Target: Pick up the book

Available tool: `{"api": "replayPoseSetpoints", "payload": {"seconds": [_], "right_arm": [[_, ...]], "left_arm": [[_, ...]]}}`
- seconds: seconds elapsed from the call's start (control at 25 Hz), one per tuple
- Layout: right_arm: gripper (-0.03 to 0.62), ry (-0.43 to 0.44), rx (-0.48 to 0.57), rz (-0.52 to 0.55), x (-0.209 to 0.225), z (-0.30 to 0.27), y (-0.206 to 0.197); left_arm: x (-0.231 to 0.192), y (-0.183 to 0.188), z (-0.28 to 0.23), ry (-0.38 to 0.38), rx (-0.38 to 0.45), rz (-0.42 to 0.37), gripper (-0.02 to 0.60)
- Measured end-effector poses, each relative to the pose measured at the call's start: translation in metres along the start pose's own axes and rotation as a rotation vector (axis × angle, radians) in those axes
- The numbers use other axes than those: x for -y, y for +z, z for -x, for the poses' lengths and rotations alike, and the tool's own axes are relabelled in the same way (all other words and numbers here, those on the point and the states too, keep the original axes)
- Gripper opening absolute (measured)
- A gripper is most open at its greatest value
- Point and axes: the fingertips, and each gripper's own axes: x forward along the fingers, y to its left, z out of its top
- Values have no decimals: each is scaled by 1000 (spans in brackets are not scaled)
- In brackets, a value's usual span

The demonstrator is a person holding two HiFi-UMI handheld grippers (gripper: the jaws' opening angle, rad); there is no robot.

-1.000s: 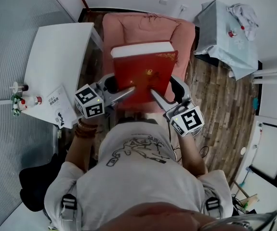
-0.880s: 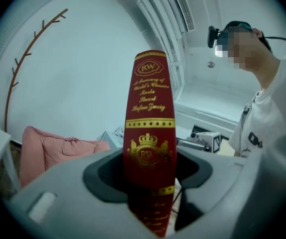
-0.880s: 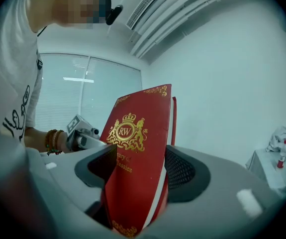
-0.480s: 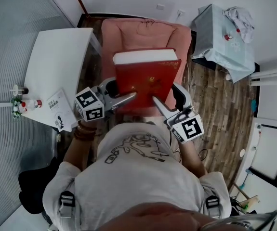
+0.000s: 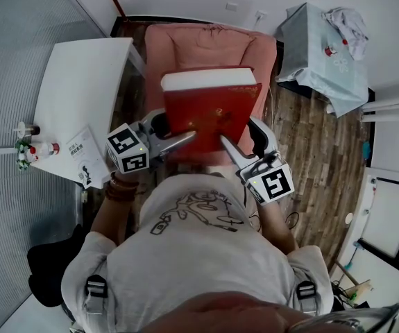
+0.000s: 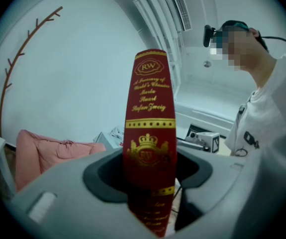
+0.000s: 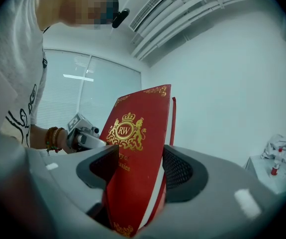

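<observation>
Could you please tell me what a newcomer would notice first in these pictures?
The big red book stands out, held in the air at the centre over a pink armchair. The left gripper clamps its spine; the right gripper has the opposite edge between its fingers, which are closing. A white table sits at the left.

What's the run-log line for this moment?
book: held above pink armchair | left gripper: shut on book spine | right gripper: jaws closing, book between them
</observation>
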Motion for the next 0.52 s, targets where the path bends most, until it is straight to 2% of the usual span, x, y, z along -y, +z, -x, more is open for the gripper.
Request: {"api": "replayPoseSetpoints", "payload": {"seconds": [0.52], "right_arm": [[282,-11,-2,-6,8,-3,0]], "left_arm": [[-6,4,-6,-2,-3,-1,265]]}}
